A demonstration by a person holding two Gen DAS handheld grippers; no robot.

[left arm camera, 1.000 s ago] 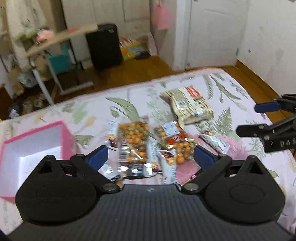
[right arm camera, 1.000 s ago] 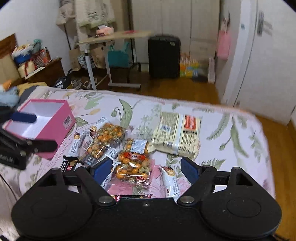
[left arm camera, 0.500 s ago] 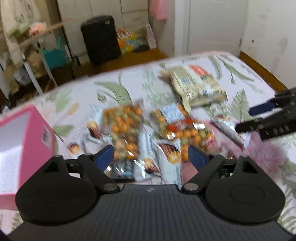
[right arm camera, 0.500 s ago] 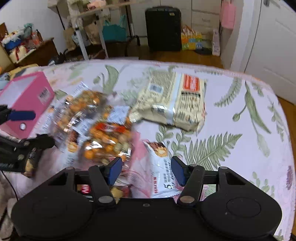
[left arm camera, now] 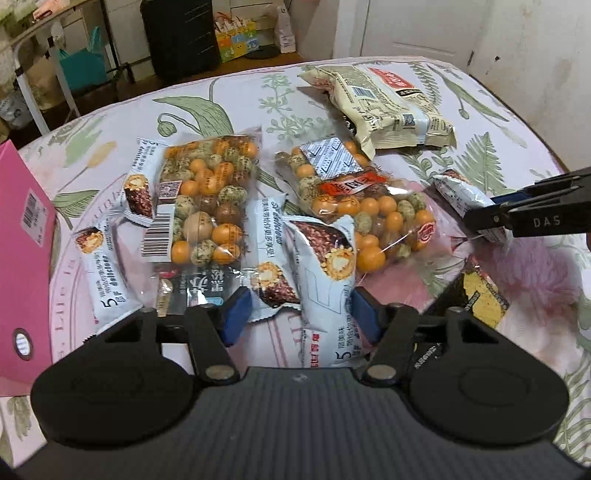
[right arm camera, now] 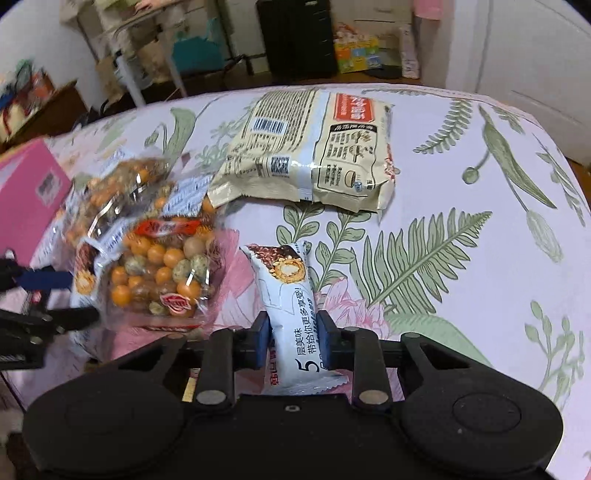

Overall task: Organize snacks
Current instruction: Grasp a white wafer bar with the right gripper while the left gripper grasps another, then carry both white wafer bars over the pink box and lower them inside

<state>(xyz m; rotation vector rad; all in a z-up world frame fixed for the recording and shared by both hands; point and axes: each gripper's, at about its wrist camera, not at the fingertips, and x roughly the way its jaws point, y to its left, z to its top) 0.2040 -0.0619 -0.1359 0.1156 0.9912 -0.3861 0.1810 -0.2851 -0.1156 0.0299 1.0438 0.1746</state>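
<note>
Snacks lie on a floral bedsheet (right arm camera: 461,229). My right gripper (right arm camera: 293,328) is shut on a white-and-blue snack bar (right arm camera: 288,291); the left wrist view shows it (left arm camera: 491,218) pinching that bar (left arm camera: 458,194) at the right. My left gripper (left arm camera: 301,314) is closing, with two similar bars (left arm camera: 325,273) (left arm camera: 271,258) lying between its blue pads (left arm camera: 236,314); the pads are not clearly pressing. Two clear bags of coated nuts (left arm camera: 207,195) (left arm camera: 362,206) sit just beyond. A pink box (left arm camera: 22,240) stands at the left.
A cream packet (right arm camera: 314,147) lies farther back on the bed. Smaller bars (left arm camera: 136,195) and a yellow wrapper (left arm camera: 484,291) lie around the pile. Past the bed edge stand a black suitcase (right arm camera: 295,37), a folding table and a white door (left arm camera: 417,26).
Both grippers came down close over the snack pile. The right jaws went from wide to shut on the bar. The left jaws narrowed around two bars.
</note>
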